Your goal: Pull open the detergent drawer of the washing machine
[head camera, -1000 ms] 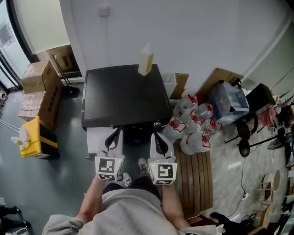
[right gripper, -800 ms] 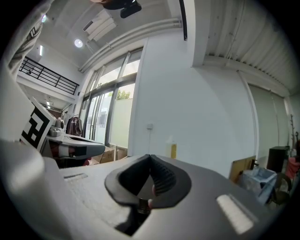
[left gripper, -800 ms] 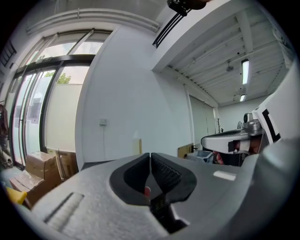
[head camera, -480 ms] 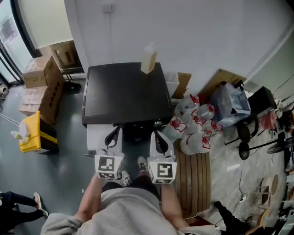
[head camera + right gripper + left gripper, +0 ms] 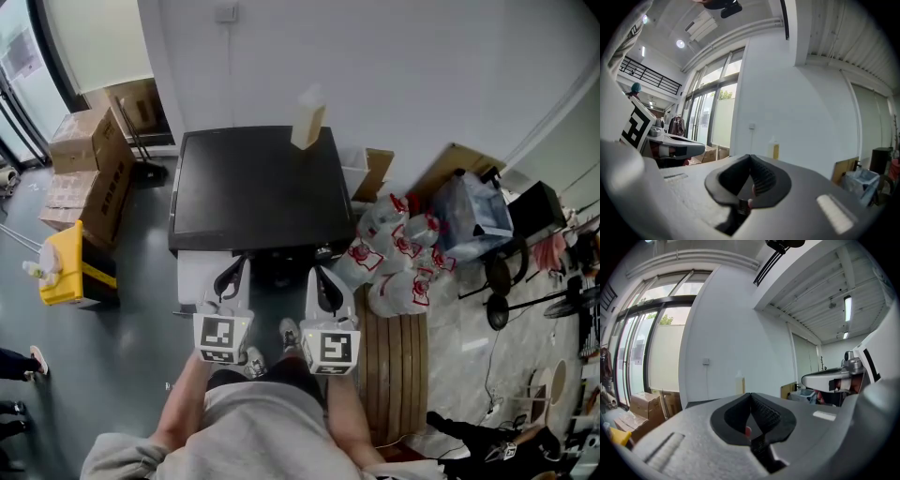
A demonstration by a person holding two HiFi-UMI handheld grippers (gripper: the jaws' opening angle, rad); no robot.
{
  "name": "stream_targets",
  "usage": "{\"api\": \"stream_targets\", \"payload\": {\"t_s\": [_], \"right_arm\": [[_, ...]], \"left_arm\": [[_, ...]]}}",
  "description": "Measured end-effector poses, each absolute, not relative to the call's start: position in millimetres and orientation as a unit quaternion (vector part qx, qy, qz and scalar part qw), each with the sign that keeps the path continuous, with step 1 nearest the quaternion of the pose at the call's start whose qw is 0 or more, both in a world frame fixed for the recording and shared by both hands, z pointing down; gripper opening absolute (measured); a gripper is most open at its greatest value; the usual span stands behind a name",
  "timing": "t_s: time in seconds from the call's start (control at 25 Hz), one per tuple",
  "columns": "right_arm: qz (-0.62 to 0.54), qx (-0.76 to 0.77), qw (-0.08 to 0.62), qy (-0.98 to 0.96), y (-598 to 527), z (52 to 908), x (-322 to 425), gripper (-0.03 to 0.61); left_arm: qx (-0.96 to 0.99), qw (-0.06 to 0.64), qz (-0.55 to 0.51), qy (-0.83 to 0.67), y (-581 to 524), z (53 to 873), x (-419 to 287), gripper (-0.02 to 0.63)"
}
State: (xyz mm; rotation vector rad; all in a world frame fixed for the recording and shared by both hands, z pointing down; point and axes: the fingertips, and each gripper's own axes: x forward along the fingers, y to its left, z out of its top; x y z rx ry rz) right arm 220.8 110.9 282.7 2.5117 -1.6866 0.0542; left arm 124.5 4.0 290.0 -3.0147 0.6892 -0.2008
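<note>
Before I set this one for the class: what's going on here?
A person stands facing a black-topped washing machine, with a gripper in each hand. The left gripper and the right gripper are held side by side at the machine's front edge, both with jaws shut and nothing between them. A pale bottle stands at the back of the top. Neither gripper has hold of anything on the machine yet.

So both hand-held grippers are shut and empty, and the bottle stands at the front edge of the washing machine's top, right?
No: the head view shows the bottle at the back edge of the washing machine's top, not the front. The left hand-held gripper and right hand-held gripper are shut and empty.
</note>
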Motion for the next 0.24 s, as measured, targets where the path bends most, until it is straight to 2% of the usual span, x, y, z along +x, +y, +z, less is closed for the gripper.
{"api": "stream_targets", "payload": {"t_s": [0.24], "right_arm": [[0.012, 0.829, 0.057, -0.556, 113.3, 282.2, 221.3, 0.005]], "left_arm": [[-0.972, 0.025, -0.067, 0.222, 7.5, 292.1, 123.6, 0.011]]}}
